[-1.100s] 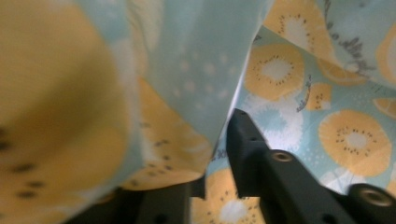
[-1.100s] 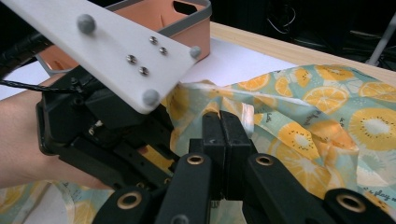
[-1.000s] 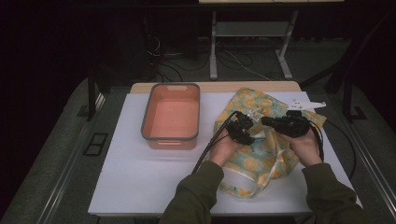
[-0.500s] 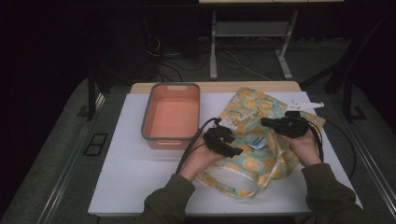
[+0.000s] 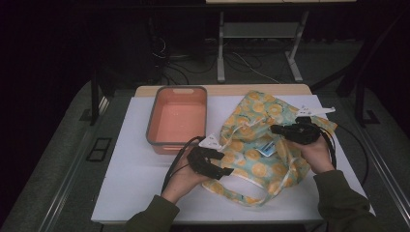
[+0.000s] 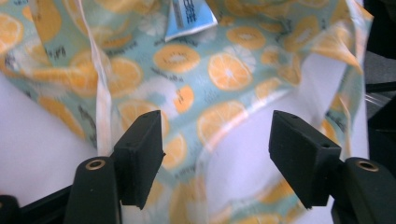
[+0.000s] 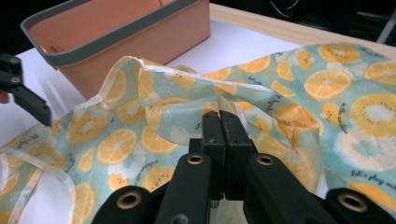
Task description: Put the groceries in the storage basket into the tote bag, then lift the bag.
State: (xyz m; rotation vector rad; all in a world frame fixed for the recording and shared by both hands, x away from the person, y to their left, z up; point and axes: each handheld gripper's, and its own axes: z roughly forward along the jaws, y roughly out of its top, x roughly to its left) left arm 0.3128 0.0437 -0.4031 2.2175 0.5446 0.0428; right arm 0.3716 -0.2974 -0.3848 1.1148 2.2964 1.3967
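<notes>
Tabletop [image 5: 145,193]: left hand-held gripper [image 5: 220,166] now farther left off bag [image 5: 263,145], jaws just opening.

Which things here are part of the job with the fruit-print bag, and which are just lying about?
In the job: fruit-print bag, pinched by the shut right gripper; left gripper, jaws just opening, open over the bag's near edge.

Lying about: orange tub, white paper tag, blue label.

The bag [image 5: 256,145] was pale teal, printed with orange slices and white flowers, and bore a blue label [image 5: 267,151]. The bin [image 5: 176,119] was salmon-orange with a grey rim. The tabletop [image 5: 135,179] was white.
</notes>
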